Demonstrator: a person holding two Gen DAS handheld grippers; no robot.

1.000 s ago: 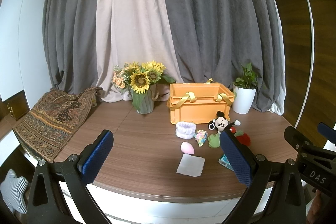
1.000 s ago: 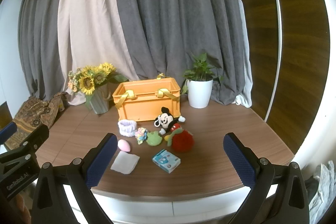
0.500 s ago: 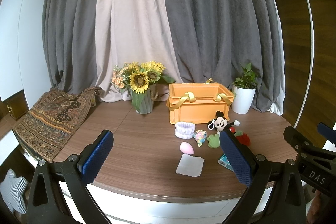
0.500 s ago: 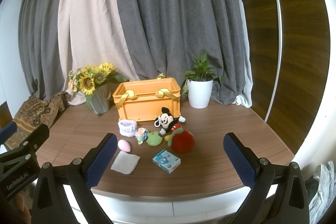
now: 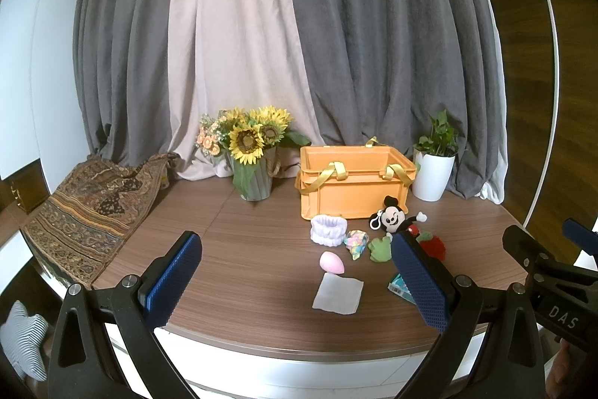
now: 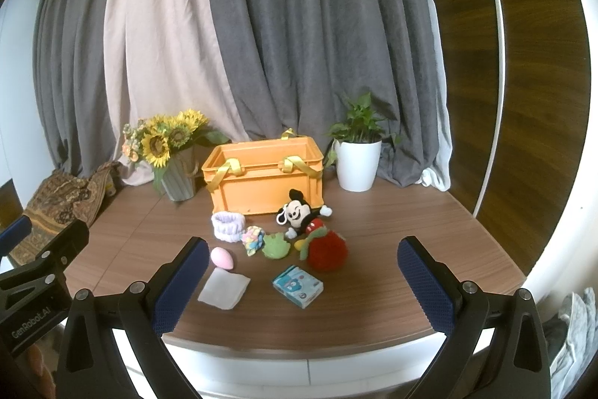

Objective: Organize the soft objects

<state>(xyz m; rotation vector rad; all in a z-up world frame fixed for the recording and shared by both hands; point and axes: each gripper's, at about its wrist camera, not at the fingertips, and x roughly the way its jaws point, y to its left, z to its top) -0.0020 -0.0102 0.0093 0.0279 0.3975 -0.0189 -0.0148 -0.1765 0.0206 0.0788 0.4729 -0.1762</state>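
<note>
Both grippers hang short of the table [image 6: 429, 230] with nothing between their fingers: the left gripper [image 5: 297, 281] is spread wide, and so is the right gripper [image 6: 302, 283].

Going left to right across the toys ahead of the right fingers: just past the left fingertip lies a pink egg-shaped piece [image 6: 221, 257], with a flat white cloth [image 6: 223, 288] in front of it. The cloth is limp and would need pinching at a corner. Beyond sits a lilac fuzzy band [image 6: 228, 226], squashy, easy to nip by its rim. Then a small pastel bundle [image 6: 253, 239], too small to tell what it is, and a green plush [image 6: 276, 245]. A mouse doll [image 6: 299, 214] leans by the orange basket [image 6: 265, 186]; its body looks the surest hold. The red pompom [image 6: 328, 251] is light and should compress. A small blue packet [image 6: 298, 286] lies nearest.
</note>
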